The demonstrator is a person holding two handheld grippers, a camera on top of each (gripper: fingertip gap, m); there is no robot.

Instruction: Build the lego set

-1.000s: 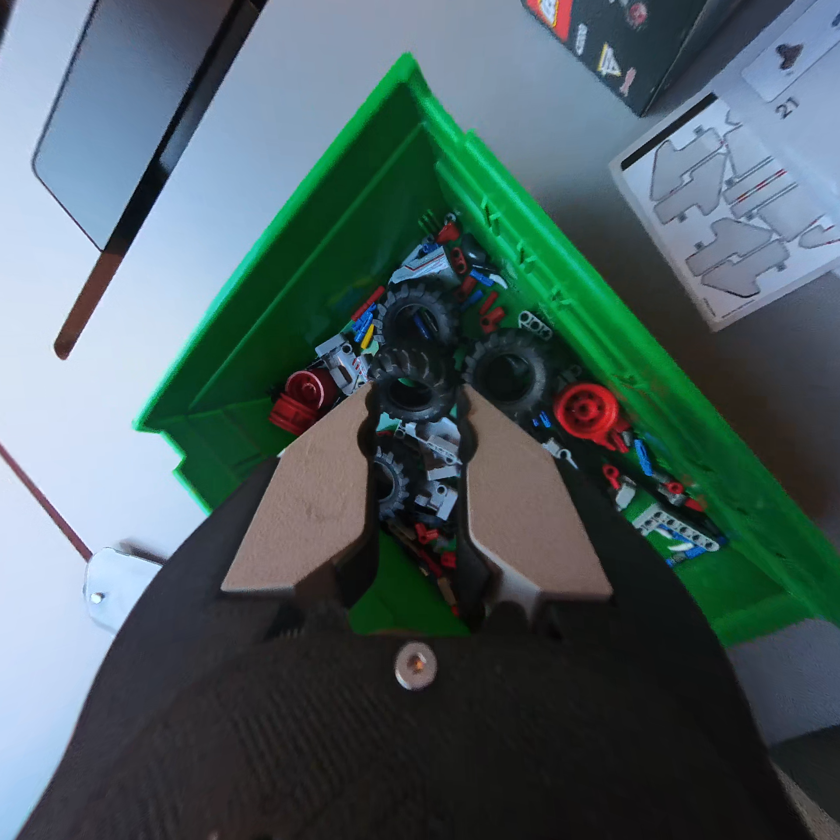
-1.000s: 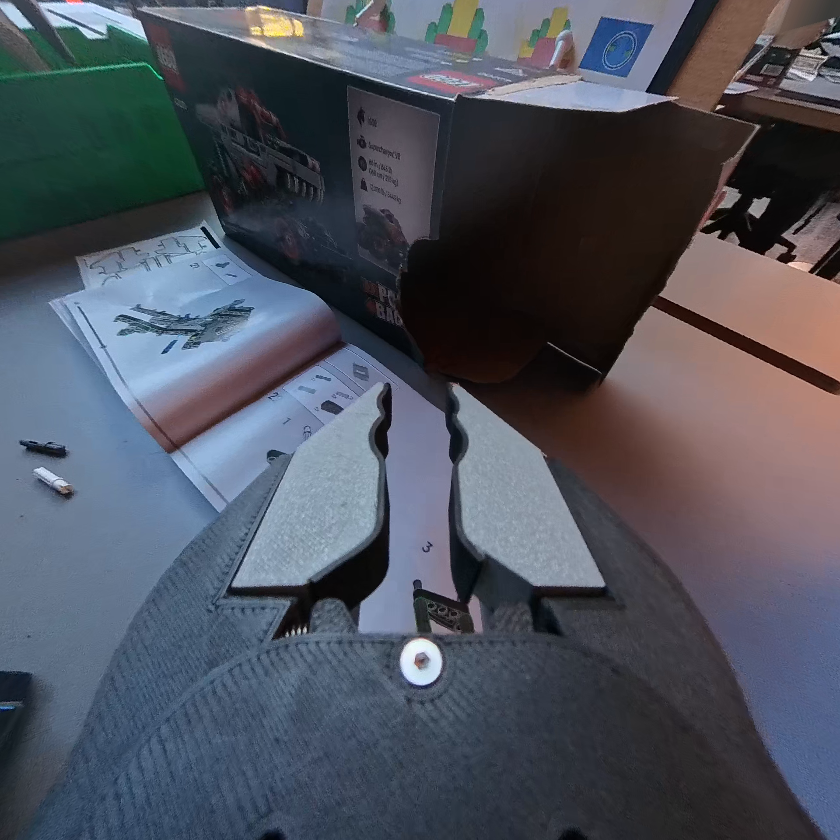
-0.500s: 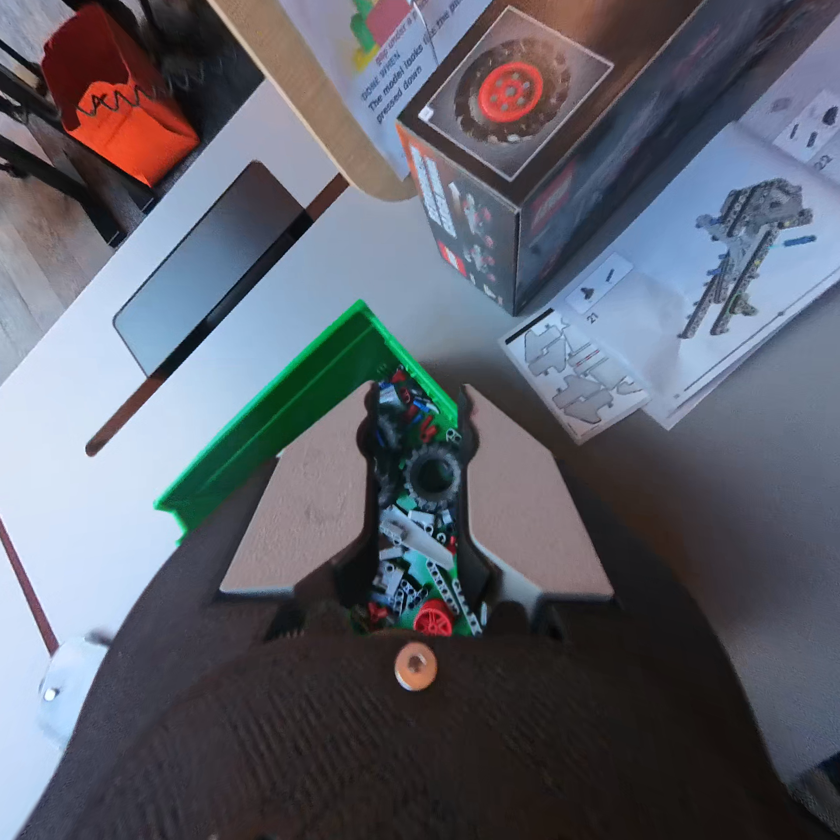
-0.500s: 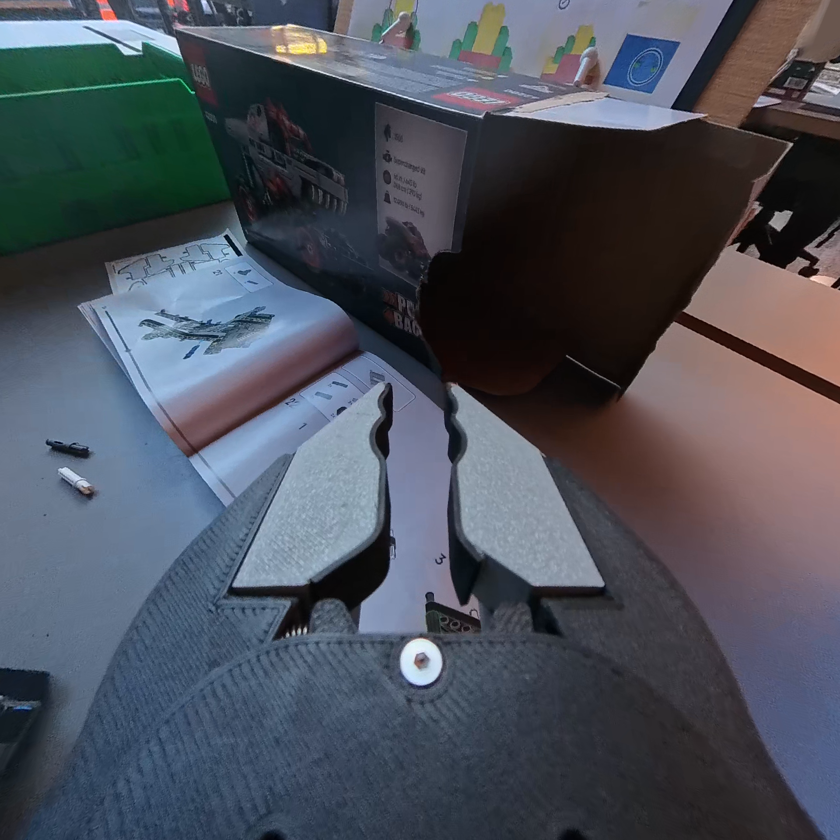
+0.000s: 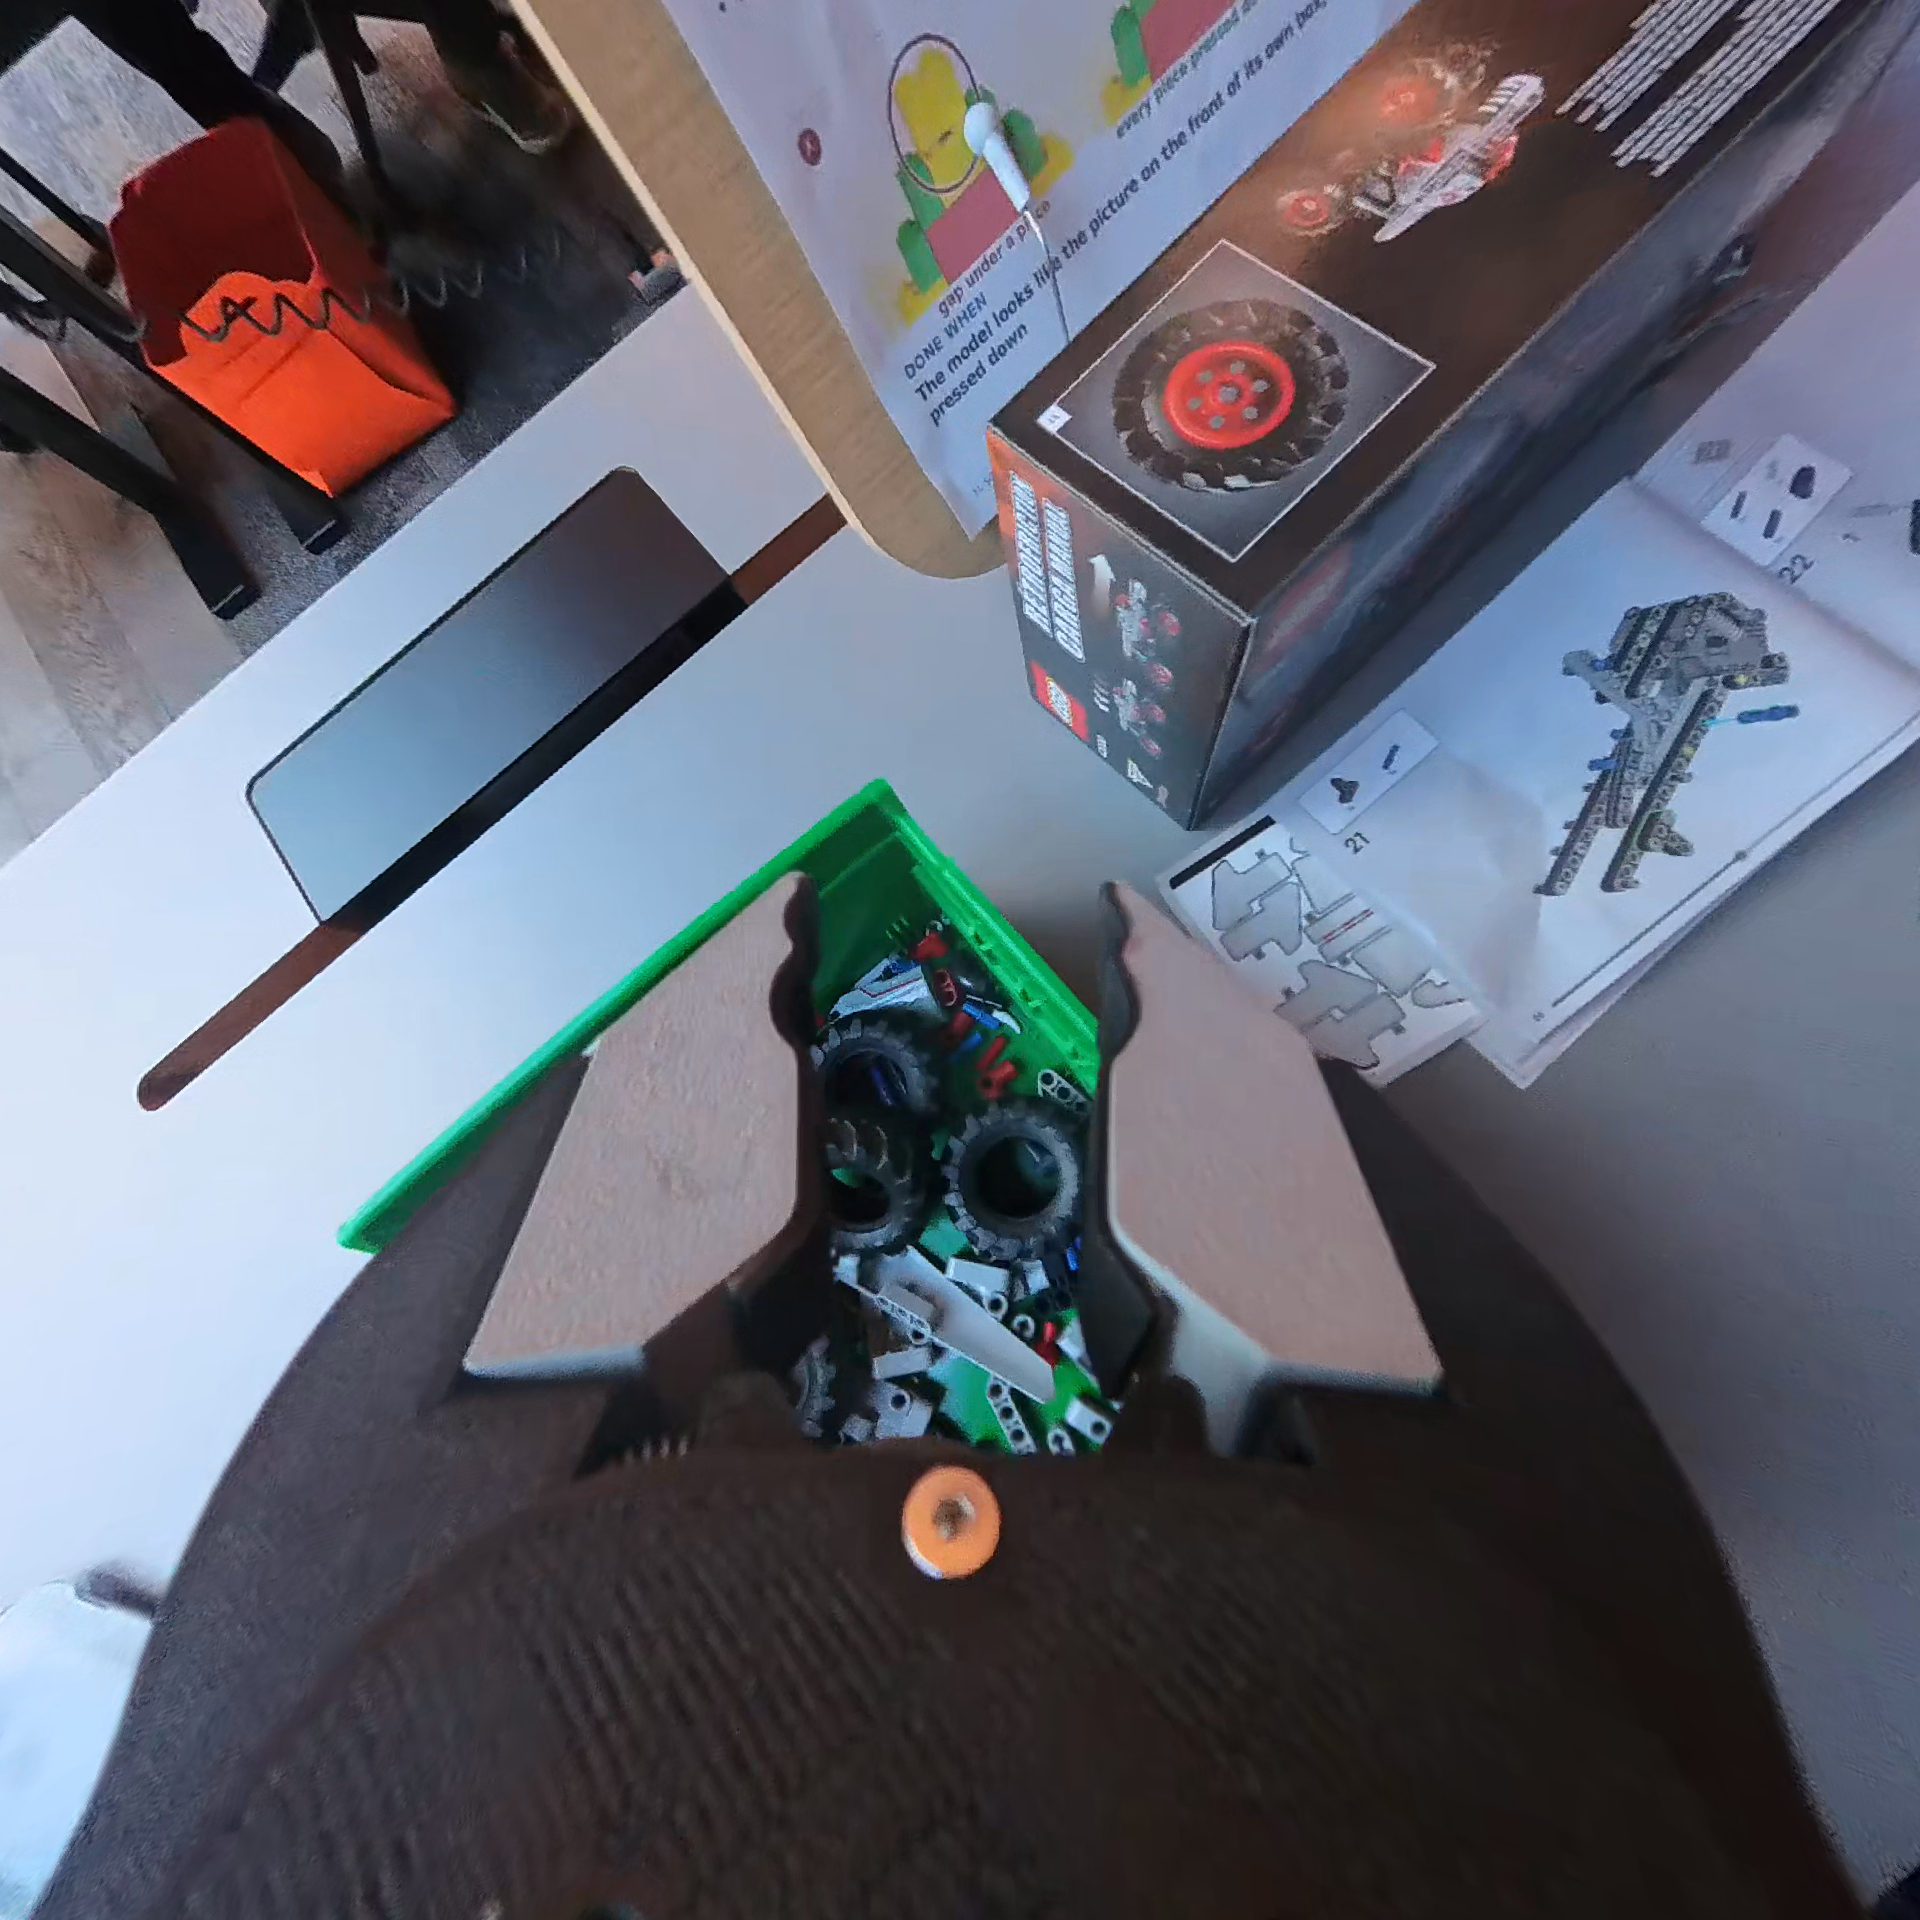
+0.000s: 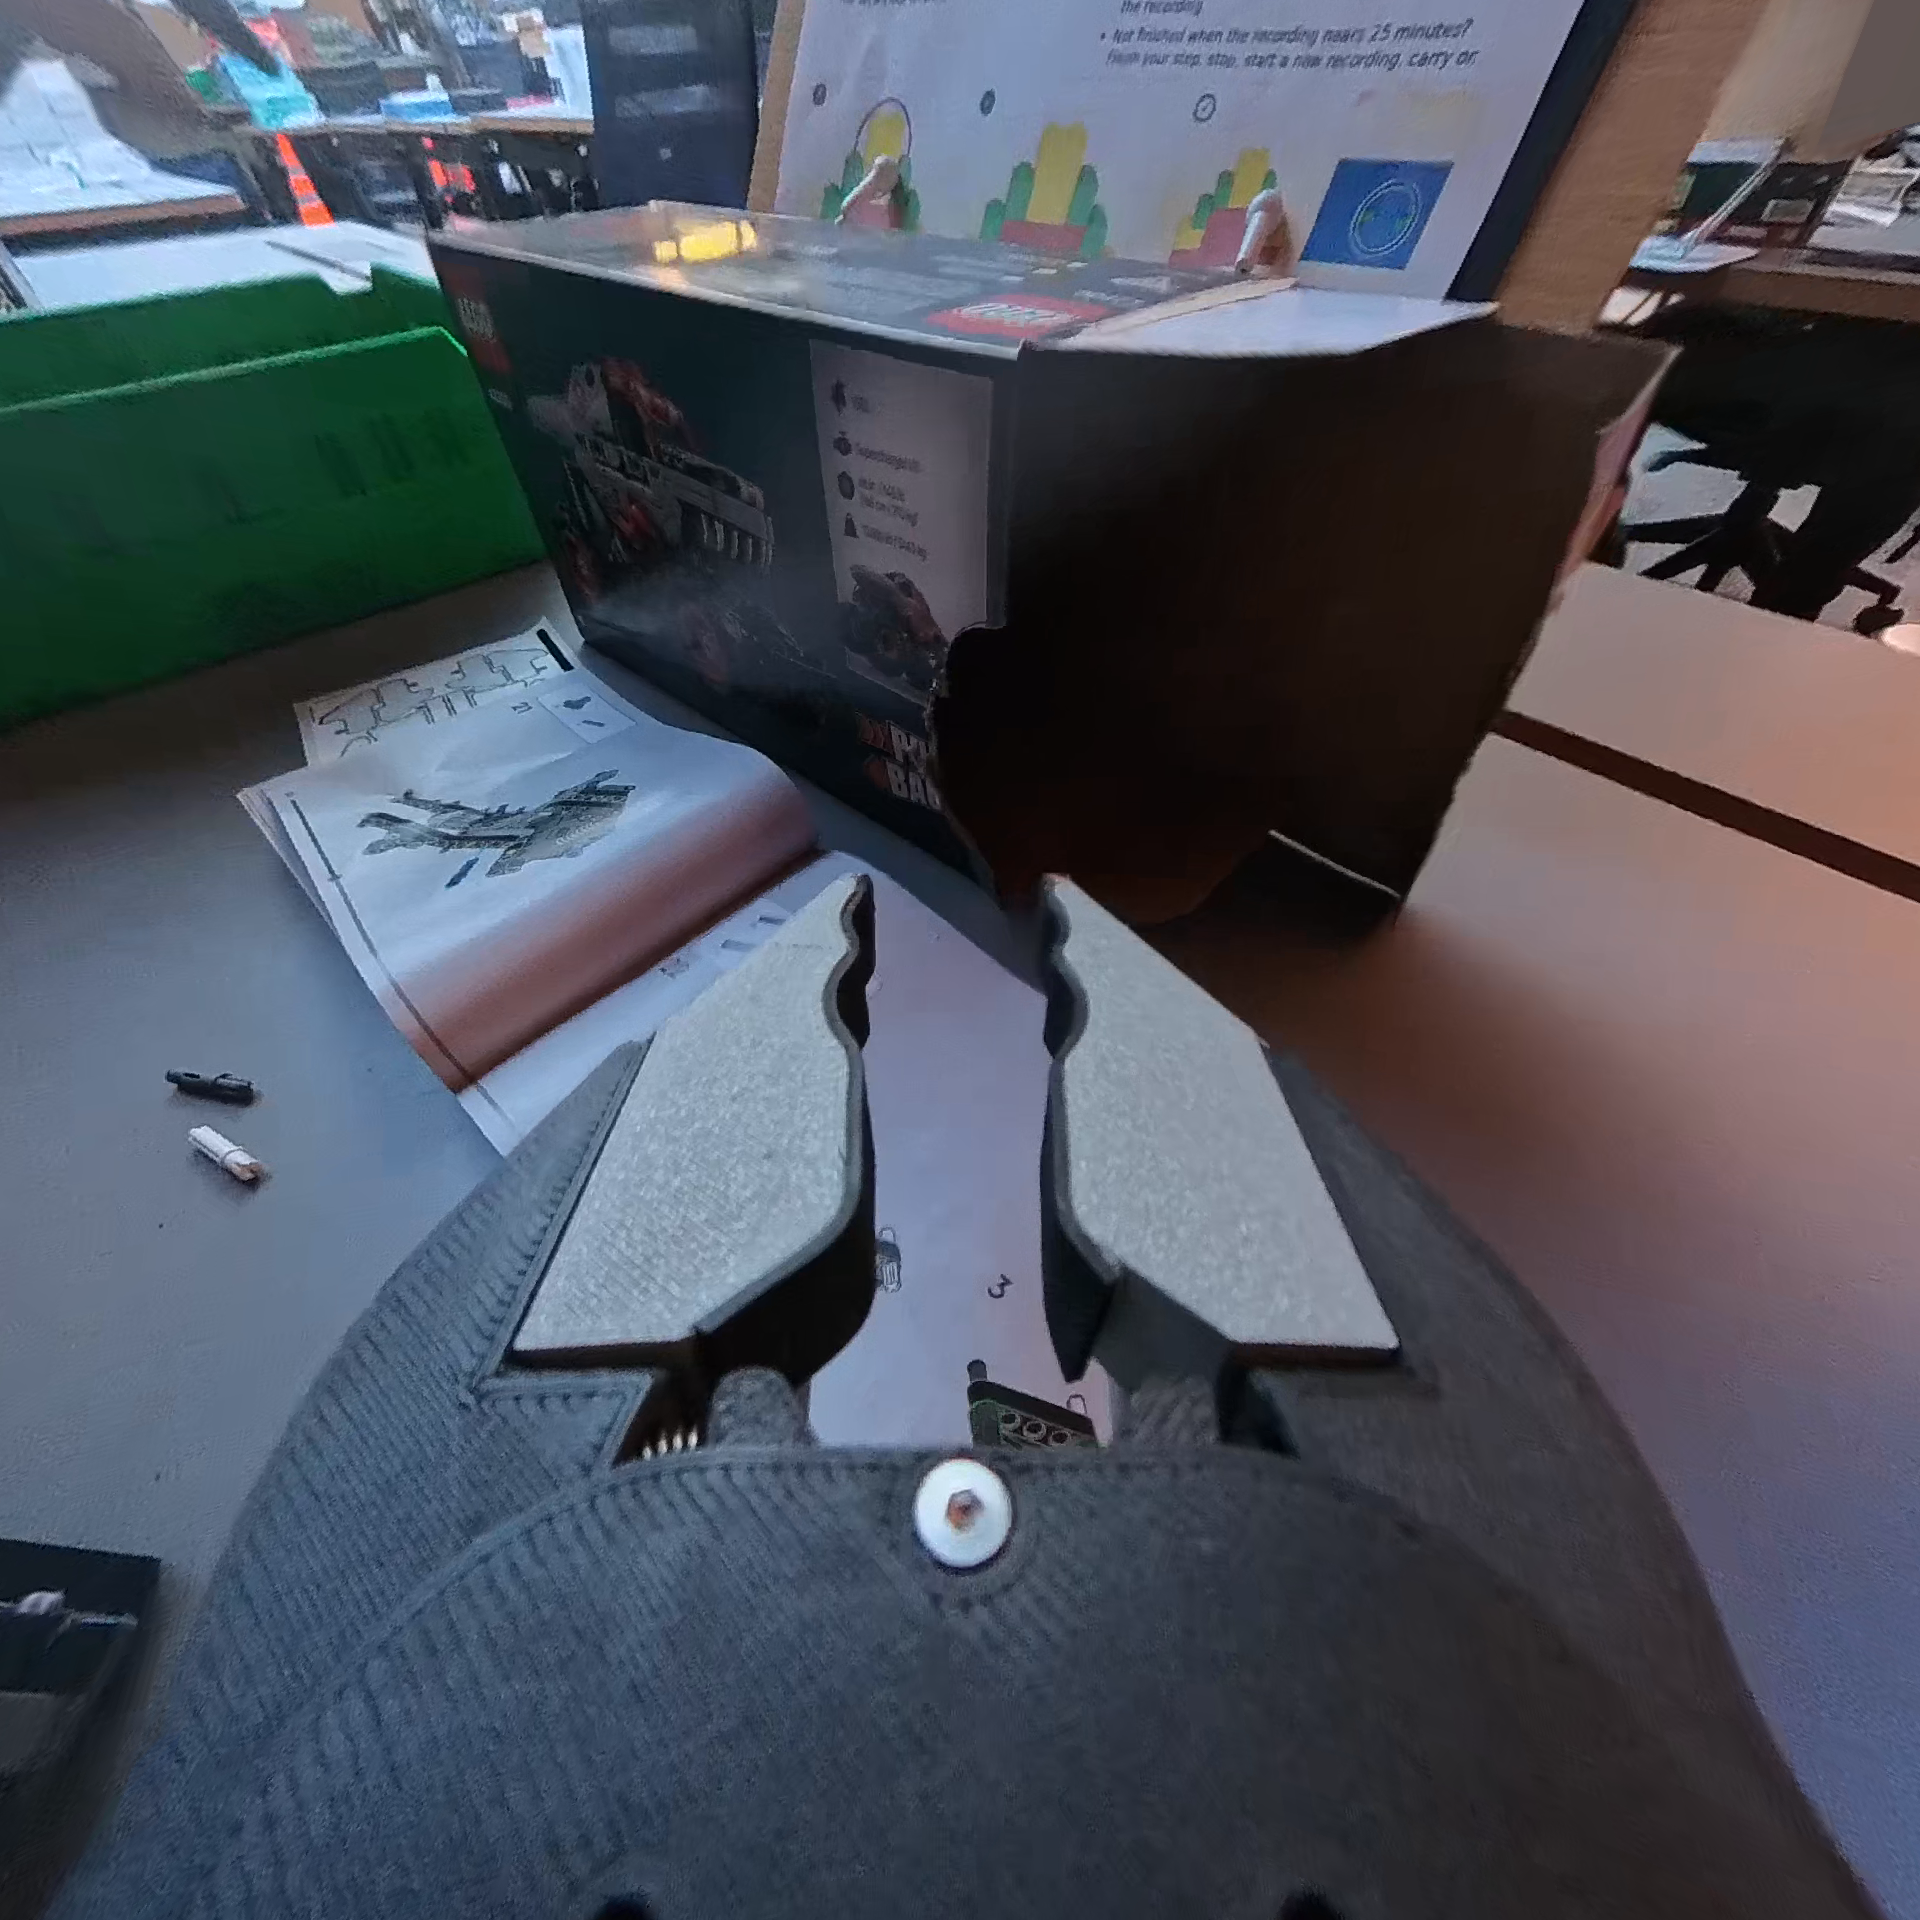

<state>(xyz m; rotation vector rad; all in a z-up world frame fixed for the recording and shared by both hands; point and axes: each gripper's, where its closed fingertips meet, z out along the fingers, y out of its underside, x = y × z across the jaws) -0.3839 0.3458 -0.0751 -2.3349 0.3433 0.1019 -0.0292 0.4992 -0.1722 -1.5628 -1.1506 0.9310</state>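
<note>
A green bin (image 5: 665, 997) holds loose lego parts: black tyres (image 5: 1013, 1174), grey beams and small red and blue pins. My left gripper (image 5: 951, 914) hangs high above the bin, open and empty. The dark set box (image 5: 1299, 468) stands behind it, beside the open instruction booklet (image 5: 1662, 748). My right gripper (image 6: 951, 914) is open and empty, low over the booklet (image 6: 540, 862), pointing at the box (image 6: 1039, 540). A small dark lego assembly (image 6: 1029, 1423) lies on the page at the base of its fingers. A black pin (image 6: 208, 1084) and a white pin (image 6: 227, 1153) lie on the table to the left.
The green bin (image 6: 208, 499) stands at far left in the right wrist view. A sticker sheet (image 5: 1320, 966) lies by the booklet. A poster board (image 6: 1195, 135) stands behind the box. An orange container (image 5: 270, 322) sits on the floor beyond the table edge. A dark object (image 6: 62, 1642) lies at lower left. About 40 centimetres separates my left fingertips from my right.
My left gripper has risen well above the bin and opened wider. My right gripper has opened a little wider and shifted slightly over the booklet.
</note>
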